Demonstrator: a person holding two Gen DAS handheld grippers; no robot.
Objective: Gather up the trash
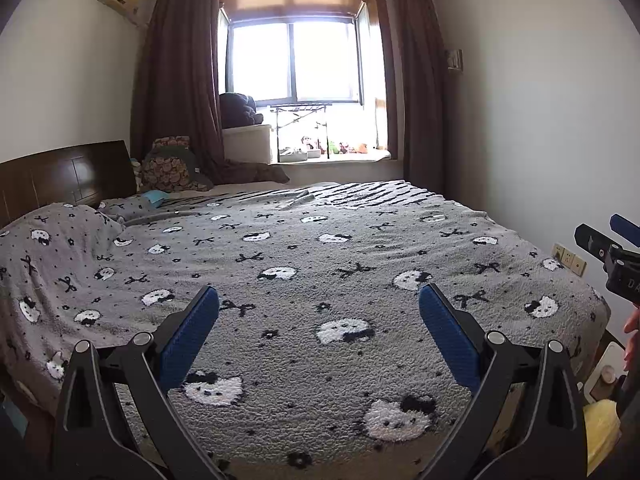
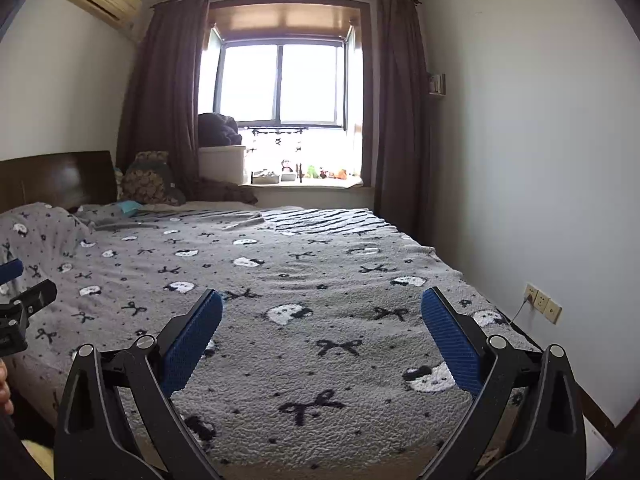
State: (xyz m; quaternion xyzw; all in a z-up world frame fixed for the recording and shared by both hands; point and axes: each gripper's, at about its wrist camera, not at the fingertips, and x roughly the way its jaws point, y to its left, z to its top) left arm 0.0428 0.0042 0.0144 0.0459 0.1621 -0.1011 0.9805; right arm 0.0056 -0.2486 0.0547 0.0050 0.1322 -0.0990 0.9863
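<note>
We see no trash in either view, so its place and long axis cannot be told. Both grippers, left and right, hang at lower centre over the bed, fingers apart, empty. Risk: the 2 open jaws could snag the fleece blanket.

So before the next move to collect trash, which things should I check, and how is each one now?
1. Left gripper open and holding nothing: ok.
2. Right gripper open and holding nothing: ok.
3. The two grippers apart from each other, side by side: ok.
4. Trash to pick up found on the bed: not ok, only the patterned blanket shows; the small blue thing near the headboard is too small to tell.
5. Trash bin or bag in view: not ok, none shows.
6. Floor beside the bed checked: cannot tell, mostly hidden.
</note>
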